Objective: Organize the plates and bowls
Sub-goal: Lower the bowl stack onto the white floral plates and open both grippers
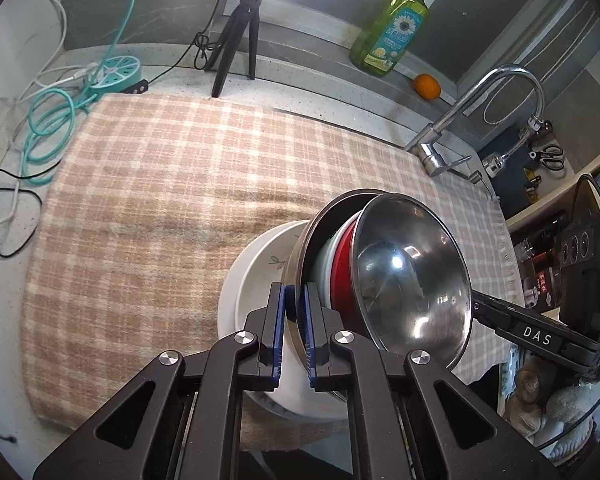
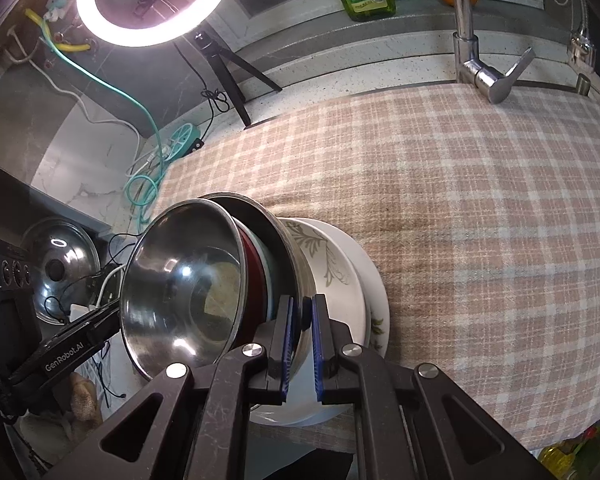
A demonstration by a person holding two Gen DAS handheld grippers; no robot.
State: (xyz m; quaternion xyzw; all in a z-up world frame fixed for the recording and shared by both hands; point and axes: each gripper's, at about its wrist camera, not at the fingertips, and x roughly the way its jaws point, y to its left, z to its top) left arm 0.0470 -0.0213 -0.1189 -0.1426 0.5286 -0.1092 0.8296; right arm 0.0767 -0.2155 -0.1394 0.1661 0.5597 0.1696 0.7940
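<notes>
A shiny steel bowl [image 1: 412,276] [image 2: 180,292] is nested on a red bowl [image 1: 342,264] [image 2: 254,276] and a pale bowl, all inside a wider steel dish [image 1: 300,264] [image 2: 296,264]. Right beneath the dish are white leaf-patterned plates [image 1: 256,280] [image 2: 336,276], near the front edge of the checked cloth [image 1: 160,200] [image 2: 480,220]. My left gripper [image 1: 296,294] is shut on the steel dish's rim on one side. My right gripper [image 2: 302,306] is shut on the same rim on the opposite side. Each view shows the other gripper's body [image 1: 540,338] [image 2: 68,356], its tips hidden behind the bowl.
At the back of the counter stand a black tripod [image 1: 240,36] [image 2: 228,76] under a ring light [image 2: 156,0], a green soap bottle [image 1: 392,28], an orange [image 1: 428,86] and a faucet [image 1: 480,116] [image 2: 476,48]. A teal power strip [image 1: 118,74] with cables lies at the left. A steel lid [image 2: 60,272] lies off the counter.
</notes>
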